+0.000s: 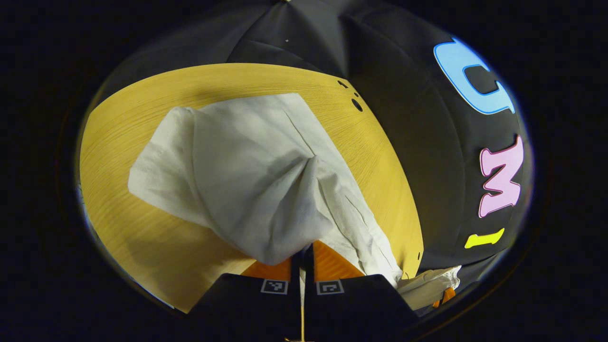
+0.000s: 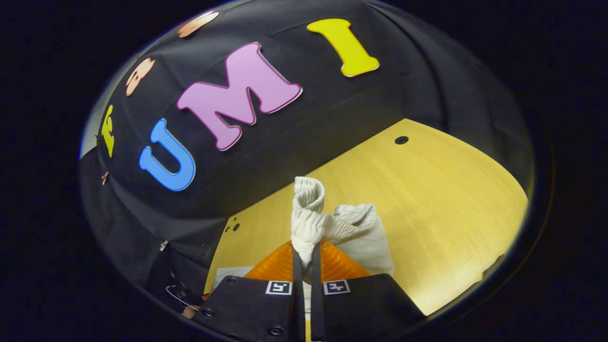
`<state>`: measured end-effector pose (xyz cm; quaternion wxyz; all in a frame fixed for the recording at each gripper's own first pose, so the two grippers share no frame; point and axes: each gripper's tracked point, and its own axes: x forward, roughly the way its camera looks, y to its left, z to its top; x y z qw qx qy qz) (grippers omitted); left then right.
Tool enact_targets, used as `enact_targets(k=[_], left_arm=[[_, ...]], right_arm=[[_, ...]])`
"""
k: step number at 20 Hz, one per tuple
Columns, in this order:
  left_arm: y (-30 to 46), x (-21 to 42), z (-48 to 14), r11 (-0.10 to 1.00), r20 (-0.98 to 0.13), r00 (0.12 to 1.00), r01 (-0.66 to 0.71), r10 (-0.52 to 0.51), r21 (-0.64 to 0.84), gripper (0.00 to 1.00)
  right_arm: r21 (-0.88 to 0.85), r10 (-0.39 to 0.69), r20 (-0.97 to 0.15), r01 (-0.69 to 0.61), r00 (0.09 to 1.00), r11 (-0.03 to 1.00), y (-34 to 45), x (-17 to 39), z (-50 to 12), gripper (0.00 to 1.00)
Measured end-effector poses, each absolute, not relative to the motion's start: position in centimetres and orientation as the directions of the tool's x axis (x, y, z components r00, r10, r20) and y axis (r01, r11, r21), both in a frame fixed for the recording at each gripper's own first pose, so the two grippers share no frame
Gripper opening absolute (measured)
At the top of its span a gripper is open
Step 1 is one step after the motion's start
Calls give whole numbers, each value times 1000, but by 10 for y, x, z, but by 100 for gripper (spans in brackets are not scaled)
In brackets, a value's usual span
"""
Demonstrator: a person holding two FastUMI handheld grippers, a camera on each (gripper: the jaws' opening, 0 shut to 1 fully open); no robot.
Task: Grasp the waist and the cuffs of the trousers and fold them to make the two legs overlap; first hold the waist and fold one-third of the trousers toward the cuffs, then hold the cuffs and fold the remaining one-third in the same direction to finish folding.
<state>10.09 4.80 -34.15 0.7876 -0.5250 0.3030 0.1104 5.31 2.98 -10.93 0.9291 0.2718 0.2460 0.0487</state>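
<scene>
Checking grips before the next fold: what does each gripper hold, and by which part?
Both hold the white trousers: left gripper pinches a bunched fabric edge, right gripper the ribbed elastic end.

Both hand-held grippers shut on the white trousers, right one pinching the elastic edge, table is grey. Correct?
Not quite: the table is yellow wood, as the right gripper view shows. The rest holds: left hand-held gripper and right hand-held gripper are both shut on the white trousers, the right one pinching the ribbed elastic edge.
</scene>
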Motion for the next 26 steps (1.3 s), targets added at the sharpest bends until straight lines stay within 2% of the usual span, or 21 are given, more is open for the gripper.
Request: enact_targets(k=[8, 11, 15, 16, 18, 19, 20, 21, 24, 26], left_arm=[[47, 100, -342, 410, -592, 790, -493, -158, -767, 8], [46, 100, -342, 394, -583, 797, -490, -159, -777, 8], [46, 100, -341, 370, -567, 808, -483, -163, -794, 8], [45, 100, -342, 361, -562, 811, -481, -164, -799, 5], [46, 100, -341, 345, -553, 817, -477, -165, -808, 8], [47, 100, -341, 337, -549, 820, -476, -164, -812, 8], [47, 100, -341, 328, -545, 823, -477, -161, -816, 7], [48, 100, -341, 321, -543, 825, -477, -158, -818, 8], [49, 96, -341, 306, -540, 827, -480, -155, -822, 8], [50, 96, -341, 294, -539, 829, -484, -149, -824, 8]], right_arm=[[426, 342, -536, -102, 772, 899, 124, 76, -174, 9], [370, 367, -596, -161, 714, 915, 136, 88, -194, 10], [337, 366, -668, -174, 648, 925, 141, 92, -210, 10], [354, 382, -678, -177, 628, 918, 143, 88, -214, 10], [401, 417, -687, -168, 595, 900, 149, 84, -221, 14], [428, 437, -686, -163, 582, 889, 153, 85, -224, 30], [457, 460, -686, -158, 563, 875, 159, 80, -224, 42], [478, 479, -683, -158, 551, 864, 166, 77, -228, 47], [557, 570, -642, -199, 513, 806, 181, 65, -216, 51], [557, 570, -642, -200, 513, 806, 172, 51, -203, 54]])
